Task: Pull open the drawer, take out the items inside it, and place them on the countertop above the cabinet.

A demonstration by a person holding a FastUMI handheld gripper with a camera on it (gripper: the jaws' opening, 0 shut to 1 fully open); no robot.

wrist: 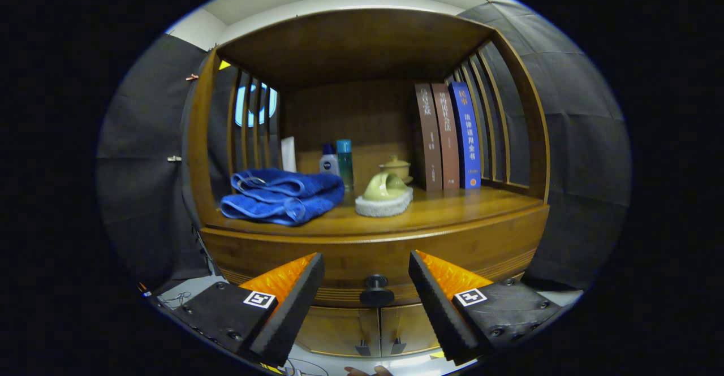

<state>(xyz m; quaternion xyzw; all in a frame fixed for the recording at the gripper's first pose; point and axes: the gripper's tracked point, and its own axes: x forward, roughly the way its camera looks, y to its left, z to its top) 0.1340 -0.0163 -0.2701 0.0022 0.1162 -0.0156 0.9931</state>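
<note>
A: Countertop [452, 203] above the closed drawer [373, 257] held a blue towel [280, 195], bottles, books.
B: Yep, gripper [366, 291] was spread wide around the drawer knob [376, 291], not touching. Drawer contents hidden.

The wooden drawer [373, 263] sits closed beneath the tabletop [452, 203], its dark round knob [376, 290] centered between the hand-held gripper [366, 277]'s spread fingers.

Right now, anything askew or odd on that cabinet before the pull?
Mostly tidy. One oddity: the green cup lies tipped on its side on a white pad, beside the blue towel. Books stand upright. Drawer is closed; the gripper is open, fingers flanking the knob.
</note>
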